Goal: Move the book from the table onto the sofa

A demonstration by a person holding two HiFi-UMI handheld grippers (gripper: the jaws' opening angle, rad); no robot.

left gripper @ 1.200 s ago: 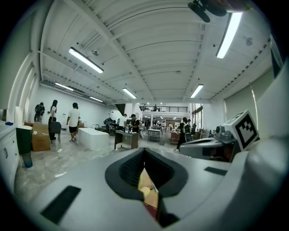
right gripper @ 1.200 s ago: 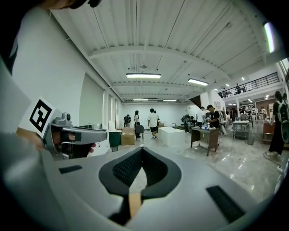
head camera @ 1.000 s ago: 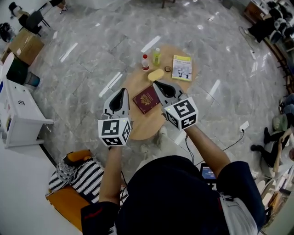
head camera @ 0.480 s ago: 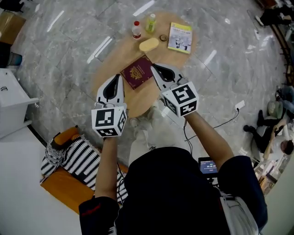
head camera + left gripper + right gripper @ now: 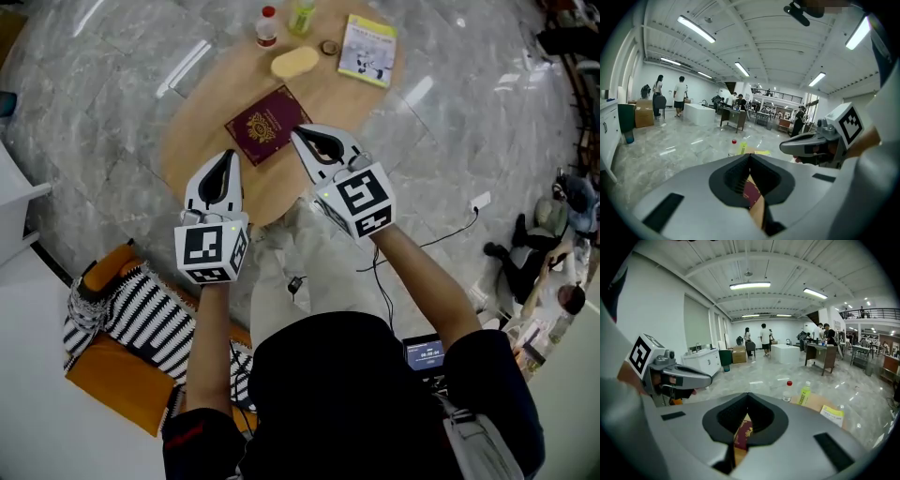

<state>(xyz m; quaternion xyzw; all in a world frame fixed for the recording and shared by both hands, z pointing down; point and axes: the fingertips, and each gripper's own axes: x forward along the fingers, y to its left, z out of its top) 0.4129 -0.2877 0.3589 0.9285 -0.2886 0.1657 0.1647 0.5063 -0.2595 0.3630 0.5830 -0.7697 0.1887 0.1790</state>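
Both had sunk toward the round table (image 5: pixel 202 155) since a second before, the left gripper (image 5: pixel 228 157) and right gripper (image 5: pixel 298 134) each closed on nothing, near the maroon book (image 5: pixel 265 125) lying flat there; opening the jaws before flanking its edges would likely serve best.
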